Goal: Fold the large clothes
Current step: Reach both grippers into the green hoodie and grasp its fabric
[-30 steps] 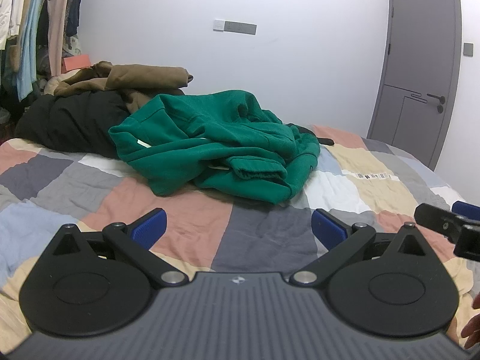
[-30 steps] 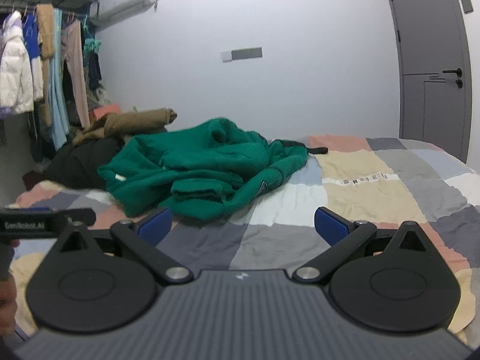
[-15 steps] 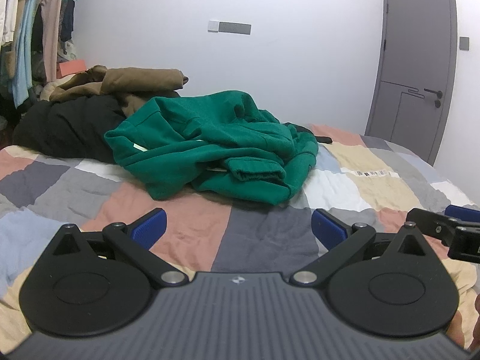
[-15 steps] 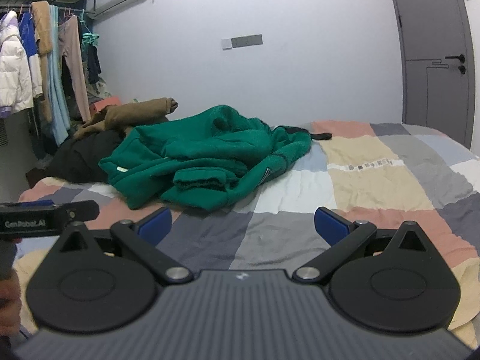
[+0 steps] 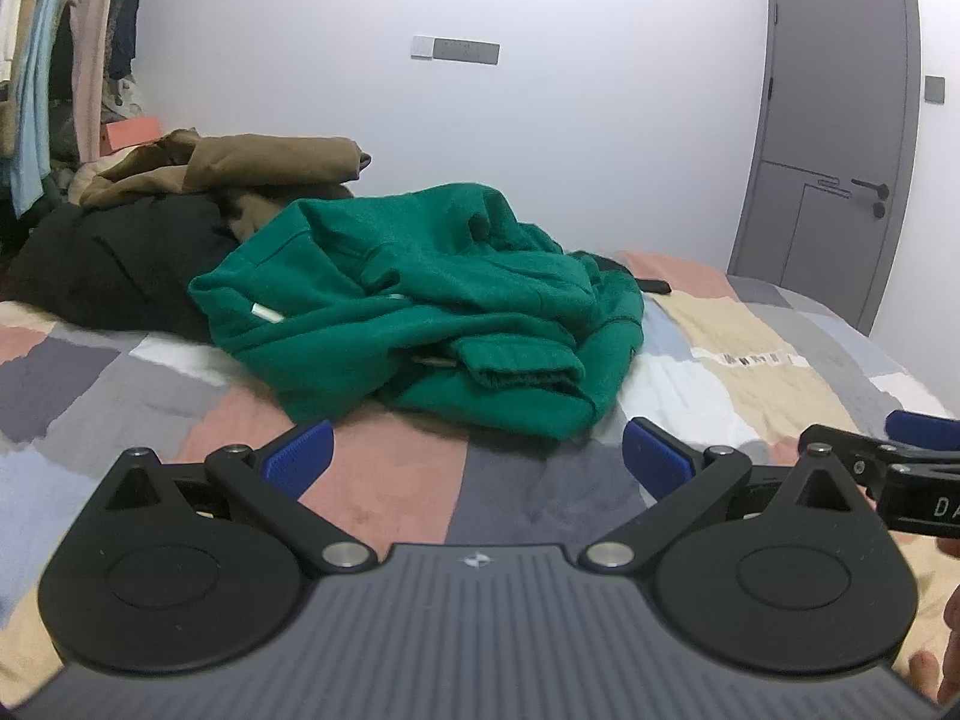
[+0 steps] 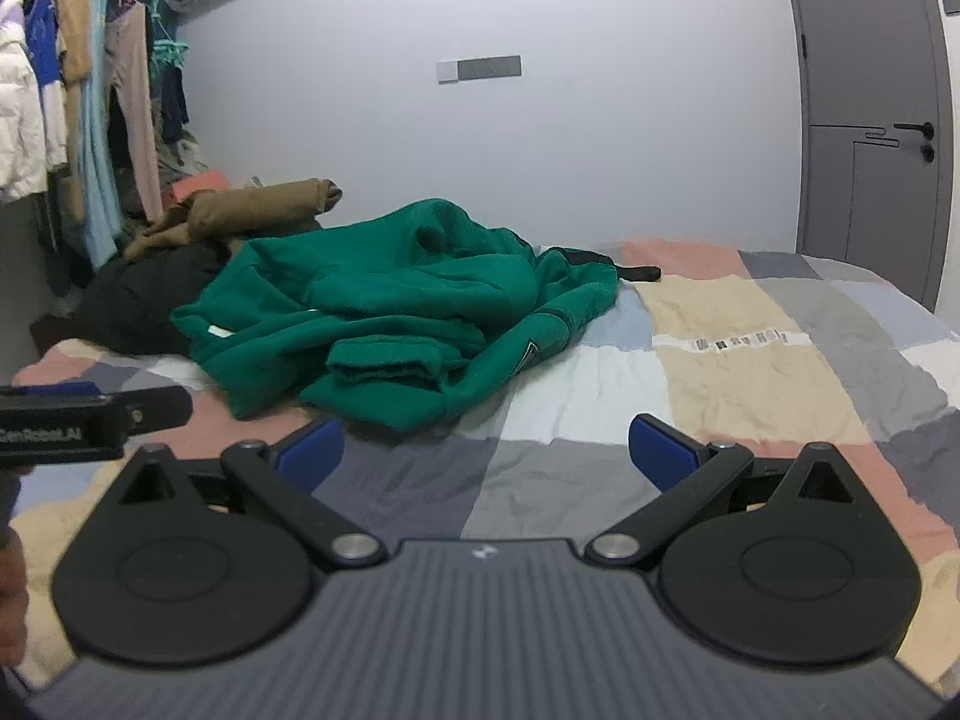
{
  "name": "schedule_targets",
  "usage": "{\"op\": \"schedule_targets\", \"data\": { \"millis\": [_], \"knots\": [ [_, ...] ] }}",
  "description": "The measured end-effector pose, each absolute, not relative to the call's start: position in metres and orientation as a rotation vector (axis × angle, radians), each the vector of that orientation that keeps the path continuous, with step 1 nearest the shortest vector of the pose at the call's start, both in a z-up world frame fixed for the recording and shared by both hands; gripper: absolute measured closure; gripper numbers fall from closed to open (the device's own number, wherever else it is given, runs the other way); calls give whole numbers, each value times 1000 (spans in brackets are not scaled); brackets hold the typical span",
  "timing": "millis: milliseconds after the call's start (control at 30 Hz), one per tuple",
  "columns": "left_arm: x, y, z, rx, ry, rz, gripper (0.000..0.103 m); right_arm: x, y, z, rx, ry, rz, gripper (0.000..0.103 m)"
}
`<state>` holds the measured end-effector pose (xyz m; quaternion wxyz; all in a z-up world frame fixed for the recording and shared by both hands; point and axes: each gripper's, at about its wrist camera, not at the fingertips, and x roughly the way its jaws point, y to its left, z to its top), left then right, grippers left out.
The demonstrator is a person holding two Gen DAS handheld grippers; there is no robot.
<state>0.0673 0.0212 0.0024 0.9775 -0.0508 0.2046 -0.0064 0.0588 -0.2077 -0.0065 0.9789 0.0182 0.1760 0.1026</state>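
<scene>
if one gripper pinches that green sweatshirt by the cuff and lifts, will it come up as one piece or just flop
The green sweatshirt lies crumpled in soft folds, so it will likely flop and trail rather than lift whole. Its thick, fleecy look suggests some weight, so the ribbed cuff may stretch. The fabric looks grippy, so it will probably drag on the patchwork bedspread instead of sliding.
</scene>
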Motion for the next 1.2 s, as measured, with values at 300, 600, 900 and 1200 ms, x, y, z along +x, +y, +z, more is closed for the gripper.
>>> {"op": "schedule_targets", "data": {
  "millis": [300,600,900,1200],
  "knots": [
    [141,51,-8,-81,427,33,0,154,-177,-11,59,386,335,0],
    [175,96,-41,-213,447,74,0,289,-141,-32,170,424,343,0],
    [194,111,-71,-269,458,29,0,397,-117,-54,262,500,272,2],
    [192,122,-76,-363,449,6,0,386,-121,-23,163,457,278,91]
  ]
}}
